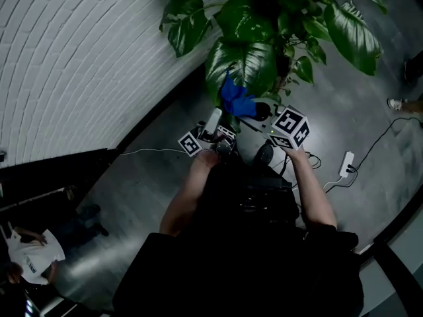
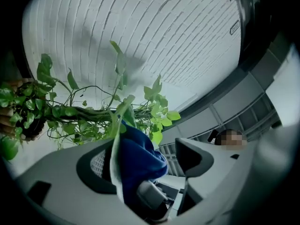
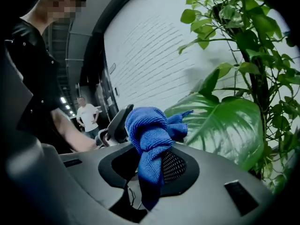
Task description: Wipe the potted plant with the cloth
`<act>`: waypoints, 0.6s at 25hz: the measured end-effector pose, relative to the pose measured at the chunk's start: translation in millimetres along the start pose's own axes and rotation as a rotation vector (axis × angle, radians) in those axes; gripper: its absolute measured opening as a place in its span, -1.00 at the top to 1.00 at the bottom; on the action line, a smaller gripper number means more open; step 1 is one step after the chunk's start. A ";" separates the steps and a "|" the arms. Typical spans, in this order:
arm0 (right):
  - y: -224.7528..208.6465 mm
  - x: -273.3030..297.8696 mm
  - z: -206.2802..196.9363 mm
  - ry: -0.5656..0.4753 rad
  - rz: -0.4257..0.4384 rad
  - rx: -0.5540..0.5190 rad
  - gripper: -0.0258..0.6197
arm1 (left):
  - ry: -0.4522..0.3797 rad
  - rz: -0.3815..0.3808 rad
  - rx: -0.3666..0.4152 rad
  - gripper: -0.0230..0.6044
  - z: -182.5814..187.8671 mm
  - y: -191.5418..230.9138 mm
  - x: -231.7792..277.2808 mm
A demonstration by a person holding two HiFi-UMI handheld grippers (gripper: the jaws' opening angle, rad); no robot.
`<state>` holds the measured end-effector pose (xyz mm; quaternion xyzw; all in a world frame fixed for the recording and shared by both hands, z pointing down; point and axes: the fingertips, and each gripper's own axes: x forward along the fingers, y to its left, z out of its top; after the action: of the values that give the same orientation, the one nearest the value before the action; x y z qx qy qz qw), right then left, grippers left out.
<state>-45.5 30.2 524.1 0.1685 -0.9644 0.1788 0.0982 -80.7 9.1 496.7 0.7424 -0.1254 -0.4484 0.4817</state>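
Observation:
The potted plant [image 1: 264, 32] spreads broad green leaves above the grey floor. My right gripper [image 1: 261, 111] is shut on a bunched blue cloth [image 1: 236, 100], which rests against a large leaf [image 1: 241, 61]. In the right gripper view the cloth [image 3: 150, 135] is pinched between the jaws, with the big leaf [image 3: 225, 125] just behind it. My left gripper [image 1: 213, 124] sits close on the left. Seen from the left gripper view, its jaws stand apart: a leaf edge [image 2: 115, 139] lies against the left pad [image 2: 99, 165], and the cloth [image 2: 140, 156] sits between the jaws, clear of the right pad.
A white brick wall [image 1: 86, 51] curves along the left. On the floor lie a white power strip [image 1: 346, 164] with cables and, at the right edge, someone's shoe [image 1: 396, 104]. A person in a white shirt [image 1: 33, 249] stands at the lower left. Thin trailing vines [image 2: 84, 111] hang behind.

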 end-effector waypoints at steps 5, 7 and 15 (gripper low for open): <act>30.4 -4.1 -18.7 0.088 0.039 -0.074 0.54 | 0.009 -0.004 0.025 -0.26 -2.2 -6.7 4.1; 44.4 -4.6 -27.1 0.134 0.065 -0.102 0.54 | 0.026 -0.002 0.050 -0.29 -4.2 -9.4 5.3; 62.2 -17.6 -58.3 0.177 0.090 -0.071 0.54 | -0.002 -0.036 0.062 -0.29 -2.3 -20.2 7.9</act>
<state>-44.1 112.0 553.7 0.1047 -0.9643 0.1628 0.1808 -79.4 15.7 476.0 0.7587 -0.1263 -0.4536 0.4502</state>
